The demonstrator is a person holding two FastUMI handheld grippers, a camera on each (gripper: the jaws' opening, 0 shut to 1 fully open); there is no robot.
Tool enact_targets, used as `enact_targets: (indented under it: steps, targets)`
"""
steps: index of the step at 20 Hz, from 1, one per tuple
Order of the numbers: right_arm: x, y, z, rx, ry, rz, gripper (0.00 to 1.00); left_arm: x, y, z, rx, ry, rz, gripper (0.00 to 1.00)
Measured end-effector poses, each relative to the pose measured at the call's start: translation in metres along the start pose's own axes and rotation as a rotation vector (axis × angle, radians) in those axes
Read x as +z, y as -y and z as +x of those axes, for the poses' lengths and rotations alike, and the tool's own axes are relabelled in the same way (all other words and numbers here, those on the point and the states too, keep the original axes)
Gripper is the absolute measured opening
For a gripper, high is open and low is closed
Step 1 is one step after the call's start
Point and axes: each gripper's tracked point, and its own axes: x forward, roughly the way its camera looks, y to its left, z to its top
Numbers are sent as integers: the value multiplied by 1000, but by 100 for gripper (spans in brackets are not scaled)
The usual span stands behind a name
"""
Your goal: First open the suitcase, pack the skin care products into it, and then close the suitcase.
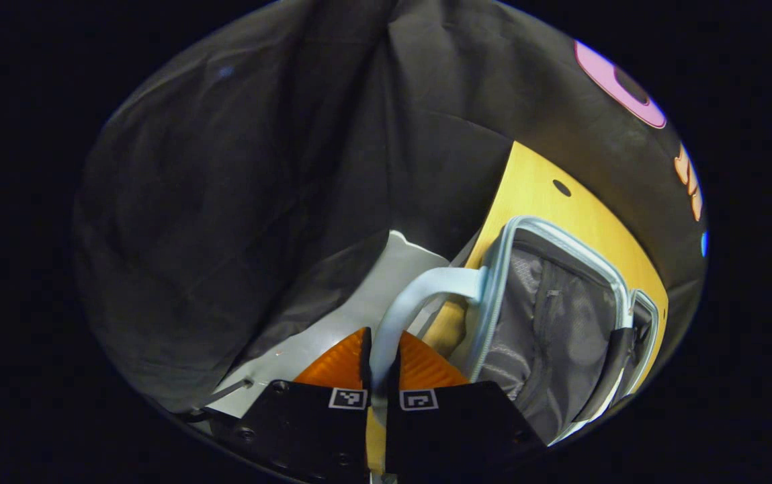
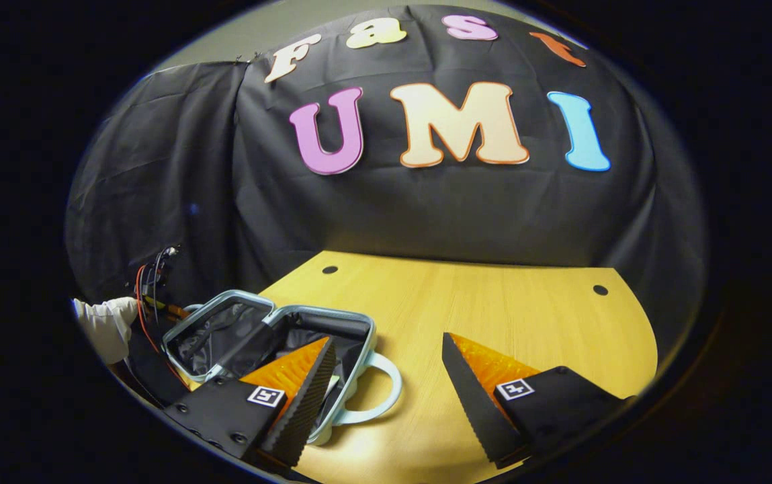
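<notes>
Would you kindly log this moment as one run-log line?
suitcase: open on table | left gripper: shut on handle | right gripper: open, holding nothing, above table | skin care products: not packed

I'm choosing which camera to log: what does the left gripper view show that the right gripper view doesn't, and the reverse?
Left gripper view: the left gripper, jaws closed on a pale blue handle, close up. Right gripper view: the right gripper, jaws open above the table, a free second handle, and a gloved hand at the far left. Shared: the open suitcase, the table, the black cloth.
</notes>
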Motion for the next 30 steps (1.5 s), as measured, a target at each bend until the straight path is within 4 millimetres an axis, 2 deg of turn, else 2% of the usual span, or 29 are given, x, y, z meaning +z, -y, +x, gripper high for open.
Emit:
enact_targets:
  steps: [2,4,6,8,9,10,14,17,21,26,30]
  targets:
    - [6,9,-11,4,43,-1,98,20,6,-28,23,68,35,1]
    - [10,16,-22,34,74,10,98,45,19,-70,33,140,63,1]
    - [10,28,-32,67,80,10,98,68,44,-115,34,203,91,0]
    - [12,38,-46,91,93,23,98,80,68,-160,19,255,123,0]
    - [17,48,-51,95,104,30,93,82,81,-178,17,280,137,0]
    - [22,56,-56,98,114,34,98,86,98,-194,-2,306,162,0]
    - [40,87,-73,113,161,36,98,95,152,-249,-58,361,218,0]
    - [49,107,-82,114,189,46,98,88,199,-266,-122,389,242,0]
    - [56,129,-96,108,207,49,98,58,279,-288,-236,421,262,0]
    - [62,156,-109,85,213,45,98,15,354,-288,-368,417,274,0]
    - [62,175,-123,70,204,15,98,-25,399,-275,-436,384,283,0]
